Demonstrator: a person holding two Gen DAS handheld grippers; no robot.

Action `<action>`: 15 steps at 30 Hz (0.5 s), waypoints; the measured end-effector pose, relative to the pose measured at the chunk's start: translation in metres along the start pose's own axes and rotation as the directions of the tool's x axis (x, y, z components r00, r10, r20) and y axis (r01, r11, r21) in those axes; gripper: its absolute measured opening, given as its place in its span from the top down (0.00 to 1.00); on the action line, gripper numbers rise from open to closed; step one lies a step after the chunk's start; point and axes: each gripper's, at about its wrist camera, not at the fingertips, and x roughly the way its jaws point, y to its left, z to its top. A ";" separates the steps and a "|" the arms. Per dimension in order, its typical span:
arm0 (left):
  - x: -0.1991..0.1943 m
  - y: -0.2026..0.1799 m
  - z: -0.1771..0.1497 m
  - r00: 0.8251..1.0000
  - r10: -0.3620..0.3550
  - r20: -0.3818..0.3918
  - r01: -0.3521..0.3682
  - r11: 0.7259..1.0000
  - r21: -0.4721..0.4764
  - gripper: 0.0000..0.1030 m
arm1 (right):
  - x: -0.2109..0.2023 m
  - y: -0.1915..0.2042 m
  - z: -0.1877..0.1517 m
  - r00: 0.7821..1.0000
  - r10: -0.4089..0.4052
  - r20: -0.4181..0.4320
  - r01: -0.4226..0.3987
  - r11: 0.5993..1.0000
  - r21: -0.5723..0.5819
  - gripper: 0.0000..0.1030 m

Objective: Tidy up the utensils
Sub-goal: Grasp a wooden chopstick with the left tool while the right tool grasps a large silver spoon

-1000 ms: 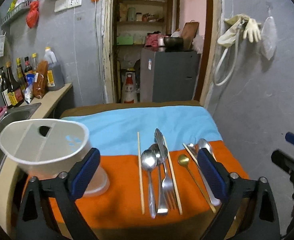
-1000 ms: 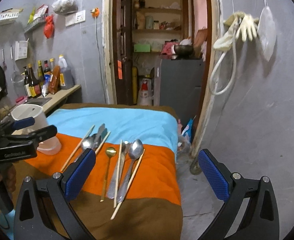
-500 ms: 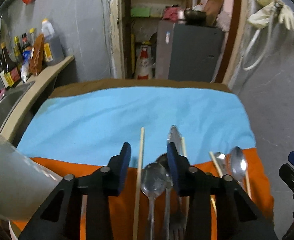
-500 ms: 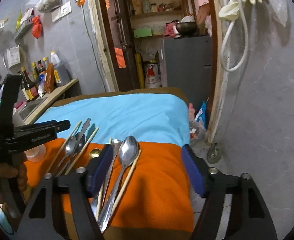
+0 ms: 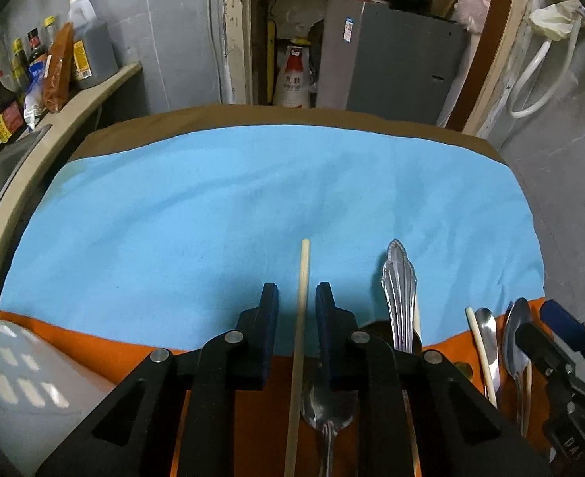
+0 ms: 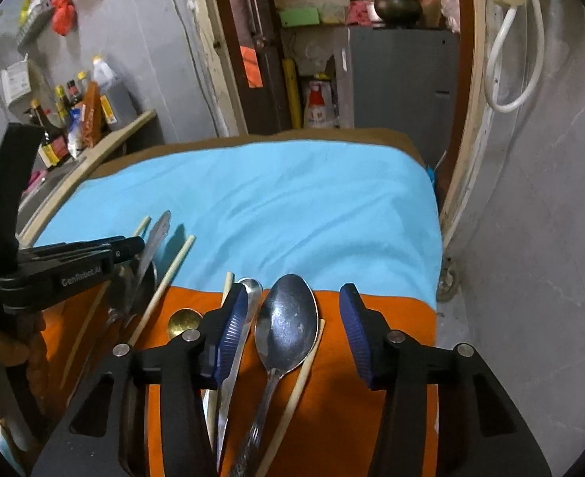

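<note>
My left gripper (image 5: 296, 298) is closing its jaws around a pale chopstick (image 5: 301, 298) lying on the worktop; small gaps show on both sides, so nothing is pinched yet. My right gripper (image 6: 292, 318) is also closing, half open, with a large spoon (image 6: 286, 326) and a second chopstick (image 6: 298, 377) between the jaws, untouched. The left tool's side reads "GenRobot.AI" (image 6: 82, 276). A white slotted holder (image 5: 14, 389) stands just left. Farther back, the blue cloth (image 5: 252, 190) lies bare; beyond it, a bottle with red lettering (image 5: 292, 79) beside a grey cabinet (image 5: 392, 67).
</note>
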 end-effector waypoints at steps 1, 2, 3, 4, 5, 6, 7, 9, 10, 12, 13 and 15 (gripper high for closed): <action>0.001 -0.001 0.001 1.000 -0.003 -0.005 0.003 1.000 0.003 0.84 | 0.001 0.000 -0.001 1.000 -0.002 0.000 0.002 1.000 0.000 0.57; 0.003 -0.001 0.002 1.000 -0.008 -0.016 0.008 1.000 0.010 0.84 | 0.001 -0.001 -0.001 1.000 -0.002 -0.002 0.002 1.000 0.000 0.57; 0.004 -0.003 0.002 1.000 -0.012 -0.022 0.012 1.000 0.016 0.84 | 0.001 -0.002 -0.002 1.000 0.000 -0.003 0.000 1.000 0.001 0.57; 0.005 -0.003 0.004 0.999 -0.017 -0.028 0.018 1.000 0.024 0.84 | 0.002 -0.003 -0.002 1.000 0.000 -0.006 0.000 1.000 0.004 0.57; 0.006 -0.003 0.005 0.999 -0.022 -0.035 0.023 0.999 0.030 0.84 | 0.002 -0.004 -0.002 1.000 0.000 -0.008 0.000 1.000 0.006 0.57; 0.007 -0.002 0.006 0.999 -0.029 -0.041 0.030 0.999 0.036 0.85 | 0.002 -0.005 -0.002 1.000 0.000 -0.011 0.000 1.000 0.007 0.57; 0.008 -0.003 0.007 0.999 -0.033 -0.042 0.035 0.999 0.037 0.86 | 0.003 -0.005 -0.002 1.000 -0.001 -0.013 0.001 1.000 0.006 0.57; 0.008 -0.003 0.007 0.997 -0.059 -0.046 0.061 0.997 0.042 0.95 | 0.005 -0.003 -0.002 1.000 -0.005 -0.019 0.004 1.000 -0.002 0.57; 0.007 -0.003 0.007 0.997 -0.067 -0.047 0.069 0.997 0.041 0.97 | 0.006 -0.001 -0.001 1.000 -0.009 -0.025 0.009 1.000 -0.007 0.57; 0.007 -0.004 0.005 0.996 -0.076 -0.039 0.077 0.996 0.040 0.98 | 0.009 0.001 -0.001 0.999 -0.020 -0.036 0.019 1.000 -0.014 0.57; 0.006 -0.004 0.004 0.996 -0.079 -0.037 0.080 0.996 0.038 0.98 | 0.011 0.002 -0.001 0.999 -0.030 -0.043 0.029 0.999 -0.018 0.58; 0.004 -0.005 0.002 0.996 -0.086 -0.031 0.087 0.996 0.029 0.98 | 0.014 0.002 0.000 0.998 -0.043 -0.048 0.042 0.999 -0.017 0.59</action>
